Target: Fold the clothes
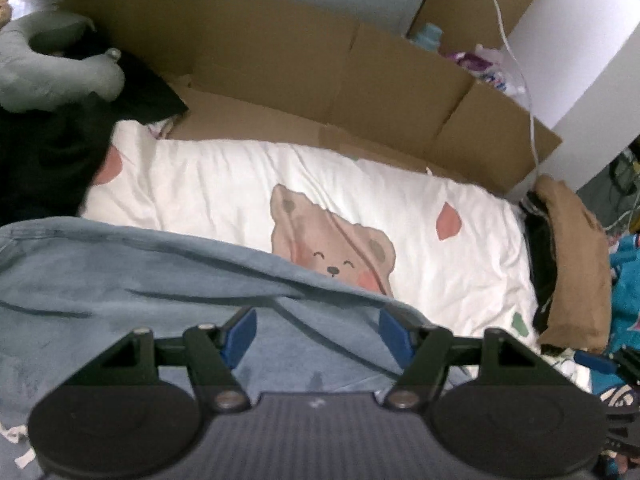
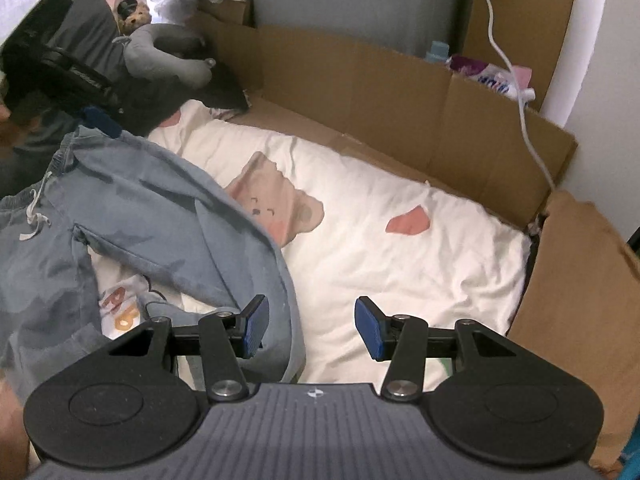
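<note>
We saw blue pants (image 2: 132, 216) crumpled on the left half of a white bear quilt (image 2: 400, 264), waistband and drawstring at far left. Our left gripper (image 1: 316, 334) hung over the blue cloth, jaws spread, nothing pinched. Our right gripper (image 2: 310, 328) sat at the pants' right edge, jaws apart, left pad (image 2: 256, 326) over the cloth, right pad over quilt; no grip. Cardboard (image 2: 400, 92) walled the back and right.

Two close downward wrist views, both over the white bear-print quilt (image 1: 320, 184)
</note>
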A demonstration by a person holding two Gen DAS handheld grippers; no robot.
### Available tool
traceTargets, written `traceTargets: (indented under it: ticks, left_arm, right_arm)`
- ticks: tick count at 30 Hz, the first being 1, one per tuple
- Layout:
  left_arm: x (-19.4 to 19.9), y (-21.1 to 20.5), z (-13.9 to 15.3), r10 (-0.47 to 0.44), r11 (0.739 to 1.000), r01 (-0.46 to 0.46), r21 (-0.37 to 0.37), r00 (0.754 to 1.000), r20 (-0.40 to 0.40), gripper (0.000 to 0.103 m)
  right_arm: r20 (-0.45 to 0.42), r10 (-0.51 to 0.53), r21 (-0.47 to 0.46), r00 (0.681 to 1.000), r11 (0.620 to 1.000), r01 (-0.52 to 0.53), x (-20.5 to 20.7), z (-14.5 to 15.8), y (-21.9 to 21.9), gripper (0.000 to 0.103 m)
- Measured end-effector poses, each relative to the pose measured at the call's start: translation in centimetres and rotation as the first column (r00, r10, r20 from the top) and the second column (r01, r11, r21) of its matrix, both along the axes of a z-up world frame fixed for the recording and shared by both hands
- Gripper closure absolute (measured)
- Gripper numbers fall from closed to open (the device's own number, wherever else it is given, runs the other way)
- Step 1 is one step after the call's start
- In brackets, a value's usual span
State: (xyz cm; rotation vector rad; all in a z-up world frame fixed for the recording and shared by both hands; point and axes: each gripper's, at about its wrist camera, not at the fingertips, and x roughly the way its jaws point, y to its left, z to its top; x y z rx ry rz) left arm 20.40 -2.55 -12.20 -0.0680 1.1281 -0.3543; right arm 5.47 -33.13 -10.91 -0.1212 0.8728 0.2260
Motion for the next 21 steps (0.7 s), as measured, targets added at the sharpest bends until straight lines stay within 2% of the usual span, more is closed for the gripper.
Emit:
traceTargets:
  ticks: [3,7,12,14,18,21]
  left_arm:
    - [0.6,-0.6,-2.0,-0.027,0.999,0.027,0.03,1.0,-0.013,0.032]
    - [0.4,-1.8,-5.0,-0.062,0.997,0.064,0.052,0.997,-0.041,0.033]
    - [-1.7,-3.0,-8.2,-0.112,0.993,0.114,0.032,0.992,-0.059,0.033]
    - [-2.4,-3.2,-9.3,-0.123,0.992,0.126,0.026,0.989,-0.085,0.033]
    - [-3.6,-2.9,-10.9,-0.089,0.996,0.085,-0.03,0.984,-0.154,0.033]
    - [-4.3,-3.2,-11.2,-0.116,0.993,0.109,-0.052,0.979,-0.166,0.033]
  right_arm:
    - [-0.012,-0.011,-0.012,1.0,1.0,0.011,-0.3,-2.2,-0.4,0.048]
    - [-0.09,-0.059,0.075,0.994,0.995,0.066,-0.5,-4.9,-1.5,0.048]
    - [-0.126,-0.097,0.239,0.987,0.963,0.126,-1.4,-8.3,-2.5,0.048]
    - [-0.152,-0.113,0.269,0.982,0.951,0.151,-1.6,-9.8,-2.6,0.048]
    - [-0.222,-0.147,0.31,0.964,0.927,0.213,-2.0,-12.8,-2.3,0.049]
    - [-0.281,-0.157,0.343,0.947,0.905,0.252,-2.3,-14.3,-1.8,0.05]
